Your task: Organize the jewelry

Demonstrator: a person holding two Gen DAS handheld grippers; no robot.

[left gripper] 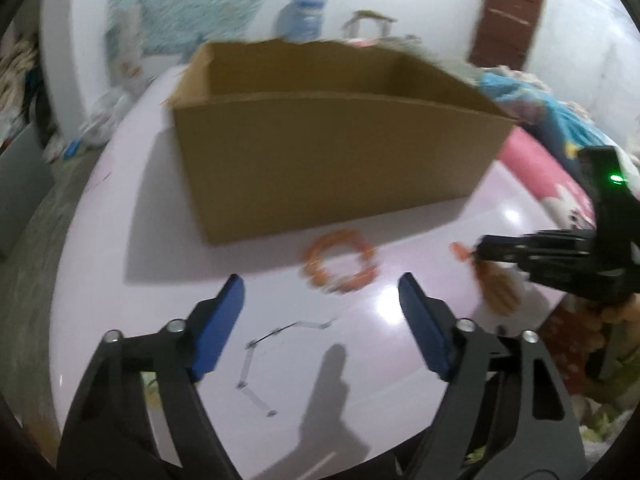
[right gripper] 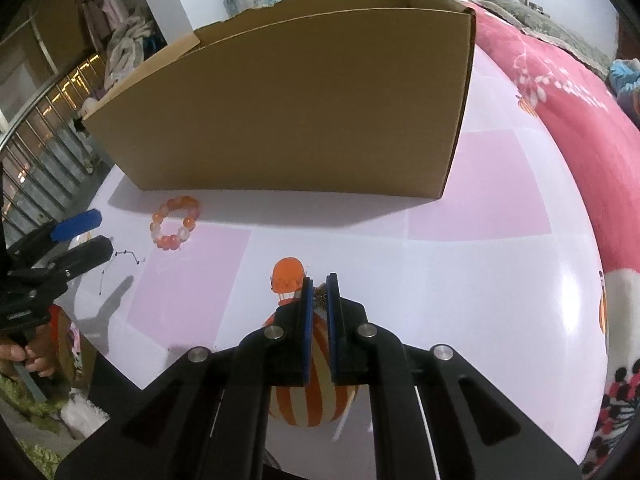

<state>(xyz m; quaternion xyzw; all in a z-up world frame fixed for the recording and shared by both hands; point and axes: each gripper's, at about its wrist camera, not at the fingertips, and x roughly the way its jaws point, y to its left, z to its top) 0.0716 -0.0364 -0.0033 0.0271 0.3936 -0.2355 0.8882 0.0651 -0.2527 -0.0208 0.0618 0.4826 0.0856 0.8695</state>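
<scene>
An open cardboard box [left gripper: 320,152] stands on the pale pink table [left gripper: 132,264]; it also shows in the right wrist view [right gripper: 304,100]. An orange and white bead bracelet [left gripper: 340,268] lies just in front of it, also in the right wrist view [right gripper: 176,222]. A thin chain necklace [left gripper: 260,360] lies between the fingers of my open left gripper [left gripper: 320,300]. My right gripper [right gripper: 319,286] is shut on a small dark metal piece [right gripper: 320,298], held above an orange striped balloon picture [right gripper: 304,400] on the table.
A pink patterned blanket [right gripper: 580,120] lies to the right of the table. Clothes and a railing [right gripper: 60,120] are at the far left. A blue water bottle [left gripper: 300,16] and a brown door [left gripper: 508,20] are behind the box.
</scene>
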